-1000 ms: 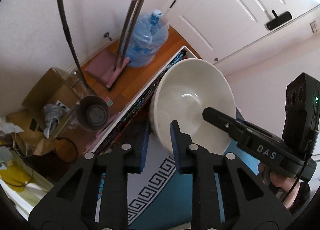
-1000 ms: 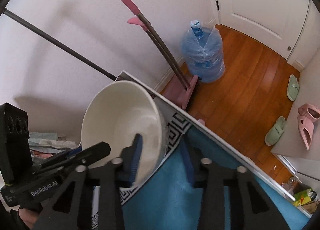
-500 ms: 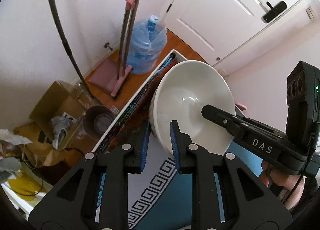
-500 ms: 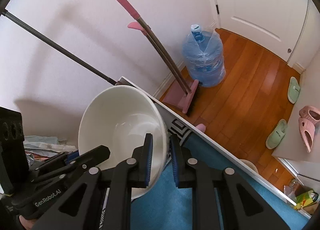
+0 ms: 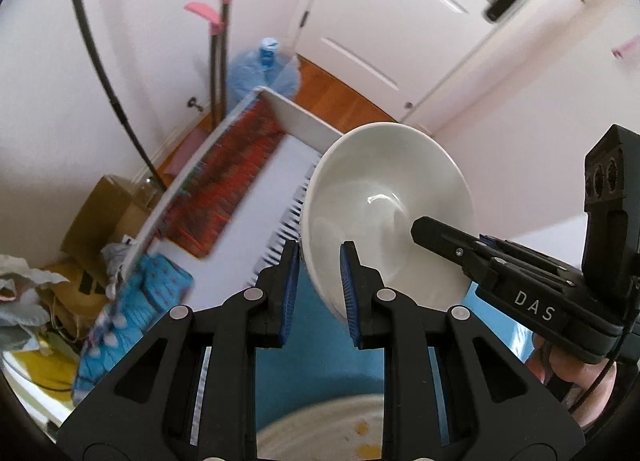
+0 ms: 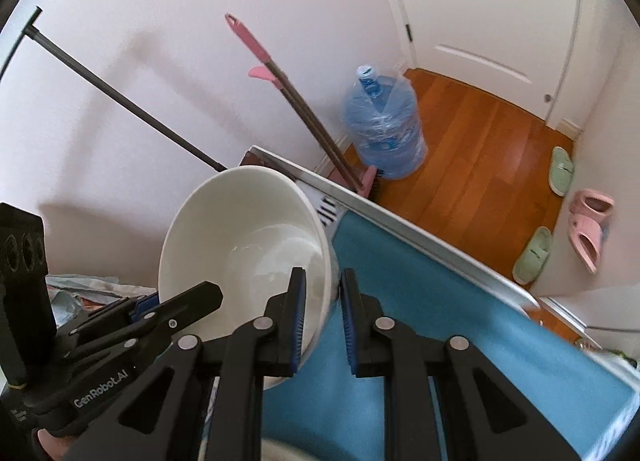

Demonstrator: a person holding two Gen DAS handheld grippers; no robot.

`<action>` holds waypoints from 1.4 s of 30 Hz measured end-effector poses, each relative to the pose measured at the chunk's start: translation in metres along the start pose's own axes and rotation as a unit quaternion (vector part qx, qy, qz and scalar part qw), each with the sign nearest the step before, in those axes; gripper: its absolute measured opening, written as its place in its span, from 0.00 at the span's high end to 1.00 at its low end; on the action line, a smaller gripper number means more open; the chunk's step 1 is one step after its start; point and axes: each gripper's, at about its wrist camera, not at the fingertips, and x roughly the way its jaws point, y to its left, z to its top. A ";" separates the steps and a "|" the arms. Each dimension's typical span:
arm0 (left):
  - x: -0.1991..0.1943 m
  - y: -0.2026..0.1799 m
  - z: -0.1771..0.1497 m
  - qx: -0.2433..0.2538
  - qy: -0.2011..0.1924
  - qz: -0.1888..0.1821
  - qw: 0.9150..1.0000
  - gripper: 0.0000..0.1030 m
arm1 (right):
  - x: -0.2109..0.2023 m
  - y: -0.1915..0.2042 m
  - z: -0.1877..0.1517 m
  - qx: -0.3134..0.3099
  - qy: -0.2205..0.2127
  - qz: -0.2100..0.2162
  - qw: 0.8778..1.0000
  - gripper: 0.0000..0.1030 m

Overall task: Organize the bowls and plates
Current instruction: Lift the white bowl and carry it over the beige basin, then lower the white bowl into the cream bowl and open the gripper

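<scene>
A large white bowl (image 5: 384, 217) is held tilted in the air above the table by both grippers. My left gripper (image 5: 319, 285) is shut on its near-left rim. My right gripper (image 6: 322, 309) is shut on the opposite rim of the bowl (image 6: 240, 237), and it shows in the left wrist view (image 5: 416, 227) reaching inside the bowl. A pale plate (image 5: 320, 429) with yellow spots lies below, at the bottom edge of the left wrist view.
The table has a blue cloth (image 6: 420, 321), a white patterned mat (image 5: 260, 197) and a red woven cloth (image 5: 236, 165). Beyond the table edge stand a water jug (image 6: 384, 129), pink-handled mops (image 6: 288, 101), slippers (image 6: 588, 221) and a white door (image 5: 420, 21).
Both grippers have lifted the bowl up and toward me, so more of the tabletop and the plate below come into view. Both grips on the rim hold.
</scene>
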 end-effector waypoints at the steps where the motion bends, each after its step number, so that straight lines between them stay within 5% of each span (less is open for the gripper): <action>1: -0.006 -0.010 -0.006 0.008 0.001 -0.003 1.000 0.82 | -0.010 -0.002 -0.006 0.004 -0.004 -0.003 1.000 0.85; 12: -0.058 -0.128 -0.097 0.101 0.015 -0.059 0.993 0.82 | -0.148 -0.050 -0.120 0.069 -0.069 -0.047 0.994 0.84; 22: -0.075 -0.235 -0.193 0.198 0.048 -0.099 0.974 0.82 | -0.239 -0.103 -0.241 0.143 -0.114 -0.091 0.979 0.85; 32: -0.045 -0.278 -0.258 0.272 0.119 -0.086 0.951 0.82 | -0.245 -0.143 -0.323 0.232 -0.101 -0.105 0.962 0.85; 42: -0.010 -0.277 -0.282 0.320 0.151 -0.039 0.934 0.82 | -0.219 -0.162 -0.357 0.262 -0.077 -0.102 0.957 0.85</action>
